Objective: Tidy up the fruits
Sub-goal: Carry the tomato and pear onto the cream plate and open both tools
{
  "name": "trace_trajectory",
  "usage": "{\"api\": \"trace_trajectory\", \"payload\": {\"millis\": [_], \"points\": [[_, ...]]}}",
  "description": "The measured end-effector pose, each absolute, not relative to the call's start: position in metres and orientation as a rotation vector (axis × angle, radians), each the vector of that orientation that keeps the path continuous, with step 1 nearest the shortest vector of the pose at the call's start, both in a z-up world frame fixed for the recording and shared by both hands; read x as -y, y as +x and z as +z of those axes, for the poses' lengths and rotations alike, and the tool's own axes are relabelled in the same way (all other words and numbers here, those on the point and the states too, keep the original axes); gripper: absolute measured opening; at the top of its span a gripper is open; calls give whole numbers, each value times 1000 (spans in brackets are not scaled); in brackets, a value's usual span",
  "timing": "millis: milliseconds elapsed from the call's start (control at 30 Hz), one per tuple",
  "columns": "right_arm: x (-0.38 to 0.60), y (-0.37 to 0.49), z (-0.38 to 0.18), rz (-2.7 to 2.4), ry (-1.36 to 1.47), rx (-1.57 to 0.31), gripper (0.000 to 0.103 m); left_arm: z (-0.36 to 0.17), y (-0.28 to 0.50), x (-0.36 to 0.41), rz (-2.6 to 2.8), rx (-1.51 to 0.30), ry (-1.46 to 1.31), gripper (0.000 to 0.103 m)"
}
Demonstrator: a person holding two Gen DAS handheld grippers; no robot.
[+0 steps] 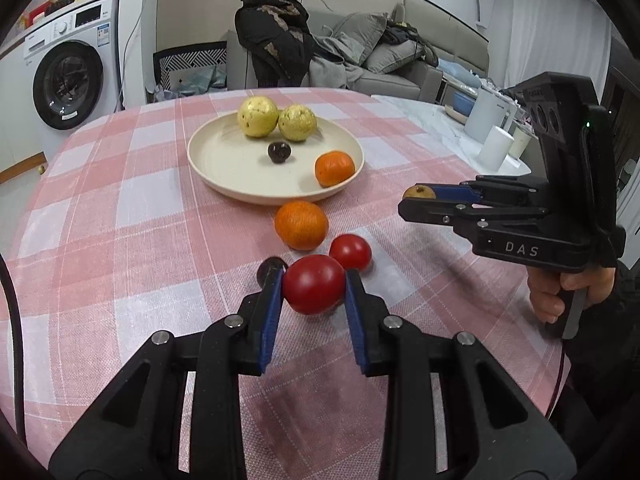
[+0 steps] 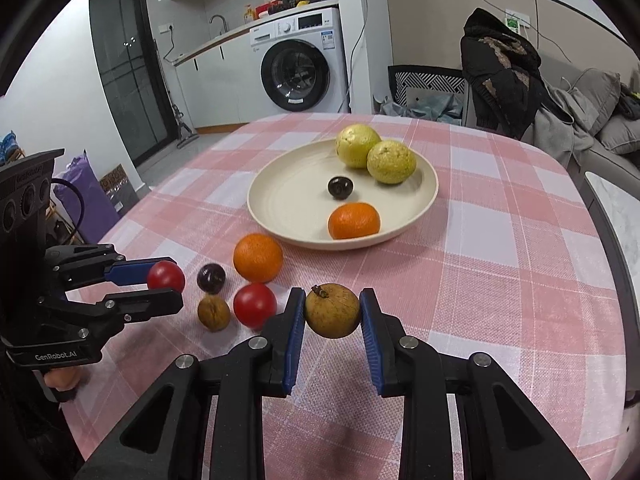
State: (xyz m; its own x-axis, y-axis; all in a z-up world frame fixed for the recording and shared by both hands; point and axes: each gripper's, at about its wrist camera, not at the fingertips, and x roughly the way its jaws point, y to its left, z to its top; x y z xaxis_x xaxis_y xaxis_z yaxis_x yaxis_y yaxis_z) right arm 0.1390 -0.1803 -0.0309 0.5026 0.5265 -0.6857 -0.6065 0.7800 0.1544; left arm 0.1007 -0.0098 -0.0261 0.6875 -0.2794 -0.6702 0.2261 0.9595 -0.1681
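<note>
Left wrist: my left gripper [image 1: 314, 286] clamps tomato [image 1: 314, 283]; second tomato [image 1: 350, 252], orange [image 1: 301, 224] crowd ahead. My right gripper [image 2: 332, 312] pinches brown fruit [image 2: 332, 311].

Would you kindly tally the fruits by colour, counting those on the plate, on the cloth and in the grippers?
Yellow: 2
Orange: 2
Red: 2
Dark purple: 2
Brown: 2
Total: 10

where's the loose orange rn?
Right wrist view: the round orange sits on the pink checked tablecloth, left of centre, just outside the cream plate.
</note>
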Motion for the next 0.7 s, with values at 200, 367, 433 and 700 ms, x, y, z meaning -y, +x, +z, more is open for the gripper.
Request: {"api": "trace_trajectory", "payload": {"millis": [200,367,433,700], "points": [[179,139,-21,689,-97,-760,28,-12,110,10,-263,-725,-65,27],[178,144,-13,686,-85,-746,28,-3,121,9,-255,-703,-70,27],[177,146,-11,686,-86,-741,28,-2,125,9,-251,-696,-67,27],[177,155,-2,684,-62,-728,28,2,142,9,-223,-678,-61,27]]}}
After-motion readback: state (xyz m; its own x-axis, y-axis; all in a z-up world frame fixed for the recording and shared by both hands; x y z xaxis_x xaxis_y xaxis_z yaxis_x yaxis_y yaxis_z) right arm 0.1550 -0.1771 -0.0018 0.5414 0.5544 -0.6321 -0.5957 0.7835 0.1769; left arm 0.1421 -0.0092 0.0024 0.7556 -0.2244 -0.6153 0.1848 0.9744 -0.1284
